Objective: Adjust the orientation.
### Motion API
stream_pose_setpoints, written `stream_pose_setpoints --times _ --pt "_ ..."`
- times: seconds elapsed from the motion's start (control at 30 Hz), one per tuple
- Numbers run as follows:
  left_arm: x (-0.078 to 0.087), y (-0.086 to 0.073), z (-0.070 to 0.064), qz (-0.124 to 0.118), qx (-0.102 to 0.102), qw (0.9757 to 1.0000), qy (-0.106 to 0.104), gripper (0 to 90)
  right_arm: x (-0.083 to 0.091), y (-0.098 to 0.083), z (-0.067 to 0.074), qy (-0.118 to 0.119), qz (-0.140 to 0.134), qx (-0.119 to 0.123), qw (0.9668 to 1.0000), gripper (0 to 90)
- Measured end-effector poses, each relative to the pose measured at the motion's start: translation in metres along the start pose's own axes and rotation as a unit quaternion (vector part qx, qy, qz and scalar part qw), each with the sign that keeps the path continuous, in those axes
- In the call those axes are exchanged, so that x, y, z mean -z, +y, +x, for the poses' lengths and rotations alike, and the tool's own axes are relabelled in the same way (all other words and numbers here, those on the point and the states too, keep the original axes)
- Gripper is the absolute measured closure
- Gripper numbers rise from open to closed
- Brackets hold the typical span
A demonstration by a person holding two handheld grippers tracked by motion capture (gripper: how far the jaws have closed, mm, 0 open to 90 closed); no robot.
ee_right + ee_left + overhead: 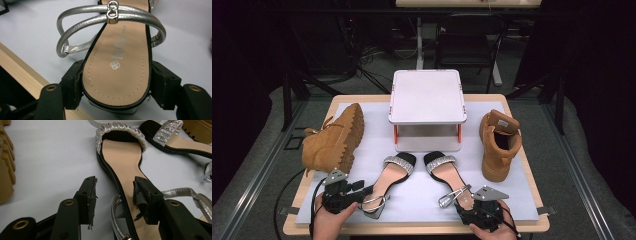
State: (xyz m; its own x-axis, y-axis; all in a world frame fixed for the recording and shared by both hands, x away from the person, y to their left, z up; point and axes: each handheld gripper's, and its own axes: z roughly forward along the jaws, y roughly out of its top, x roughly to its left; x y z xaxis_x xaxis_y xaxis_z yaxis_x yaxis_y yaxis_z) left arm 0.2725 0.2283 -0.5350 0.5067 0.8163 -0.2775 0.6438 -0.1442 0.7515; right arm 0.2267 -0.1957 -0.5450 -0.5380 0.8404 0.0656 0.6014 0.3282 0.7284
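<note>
Both grippers sit at the near edge of the table (517,107) in our hands. Our right gripper (473,209) brackets the heel end of the right sandal (446,172): in the right gripper view its jaws stand on either side of the tan insole, the left pad touching the black sole edge and the right pad just beside it, so we cannot tell whether the grip is firm. Our left gripper (362,191) has its jaws half open at the back of the left sandal (393,176); in the left gripper view one pad rests over the insole near the silver ankle strap (180,193) while the other stands apart on the white mat (377,130). Both sandals lie side by side on the mat, toes with glittering bands pointing toward the white two-tier rack (427,97). One tan boot (334,140) lies on its side at the left, the other tan boot (499,145) stands upright at the right.
</note>
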Motion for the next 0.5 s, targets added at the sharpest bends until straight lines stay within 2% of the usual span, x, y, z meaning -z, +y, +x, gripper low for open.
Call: stream_pose_setpoints --times 0.23,0.5 --pt "0.0 0.0001 0.0001 0.002 0.0 1.0 0.001 52.9 -0.0004 -0.0012 -0.0021 0.012 0.002 -0.012 0.9999 34.3" --pt "-0.0004 -0.0002 0.0006 0.0 0.001 1.0 0.002 52.8 0.0046 -0.0018 -0.002 0.014 -0.001 -0.011 0.9999 34.7"
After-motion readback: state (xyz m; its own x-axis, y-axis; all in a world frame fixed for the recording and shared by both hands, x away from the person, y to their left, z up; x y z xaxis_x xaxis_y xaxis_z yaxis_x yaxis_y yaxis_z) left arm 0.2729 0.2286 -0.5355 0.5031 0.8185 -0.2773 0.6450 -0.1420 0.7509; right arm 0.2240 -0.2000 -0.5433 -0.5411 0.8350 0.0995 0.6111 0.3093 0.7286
